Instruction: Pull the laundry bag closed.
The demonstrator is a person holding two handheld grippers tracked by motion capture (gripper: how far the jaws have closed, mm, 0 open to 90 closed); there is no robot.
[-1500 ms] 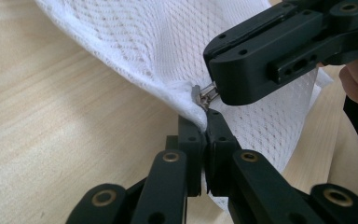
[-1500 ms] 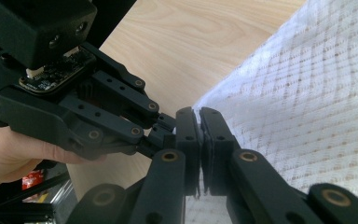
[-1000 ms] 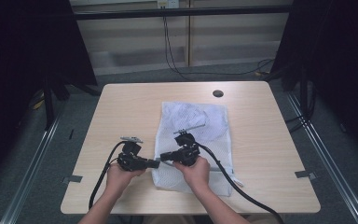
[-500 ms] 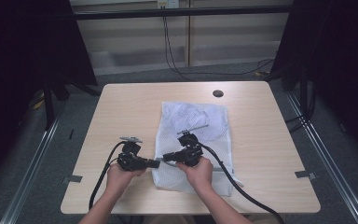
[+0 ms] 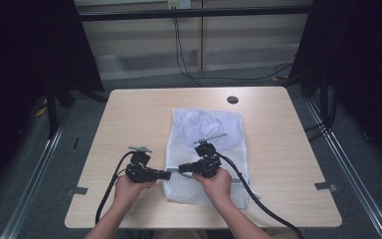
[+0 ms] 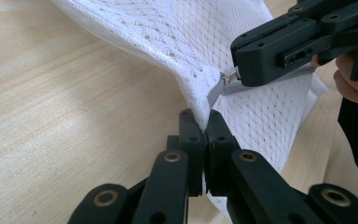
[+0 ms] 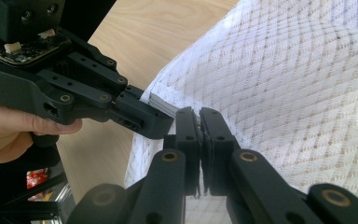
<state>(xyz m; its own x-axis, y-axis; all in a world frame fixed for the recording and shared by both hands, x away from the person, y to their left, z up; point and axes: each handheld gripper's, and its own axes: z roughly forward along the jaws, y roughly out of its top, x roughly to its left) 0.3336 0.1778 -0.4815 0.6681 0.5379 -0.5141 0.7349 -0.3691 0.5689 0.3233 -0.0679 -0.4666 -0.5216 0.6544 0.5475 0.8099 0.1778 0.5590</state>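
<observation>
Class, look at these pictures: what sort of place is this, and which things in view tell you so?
Probably a lab or recording studio, not a home: a bare wooden table ringed by dark curtains, loose cables along the back wall, and metal rails on the carpeted floor.

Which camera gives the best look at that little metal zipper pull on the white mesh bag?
The left gripper view: the zipper pull is close and sharp, pinched at the tip of the right gripper, beside the grey zipper tape on the mesh bag. The high view shows the bag whole but the pull too small; the right gripper view hides it between its jaws.
</observation>
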